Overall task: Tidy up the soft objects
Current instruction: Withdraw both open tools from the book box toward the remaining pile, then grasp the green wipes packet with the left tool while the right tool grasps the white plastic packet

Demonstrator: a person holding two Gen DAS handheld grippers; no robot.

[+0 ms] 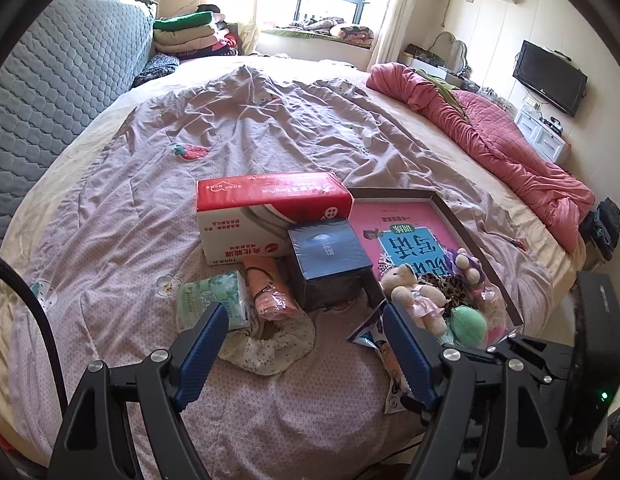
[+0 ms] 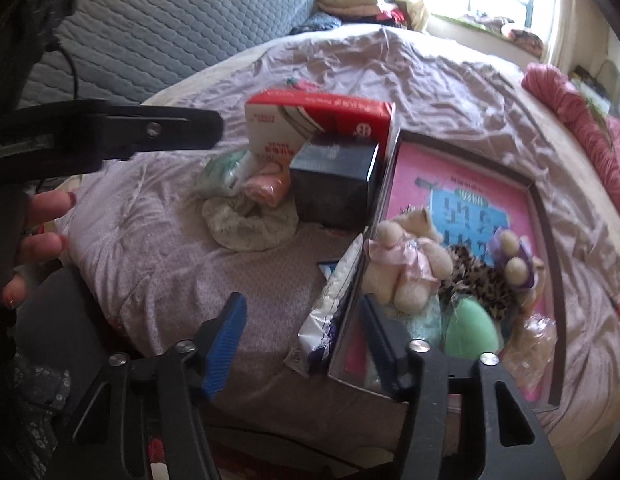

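Note:
On the bed, a dark-framed tray holds a pink book, a cream teddy bear, a leopard-print cloth, a purple plush and a green ball. My left gripper is open above a floral cloth, not touching it. A green tissue pack and a pink bundle lie just beyond. My right gripper is open astride the tray's near left wall. One finger is inside by the teddy bear, and a snack packet lies between the jaws.
A red-and-white tissue box and a dark blue box stand left of the tray. A pink quilt runs along the bed's right side and a grey padded headboard the left. A person's hand shows at far left.

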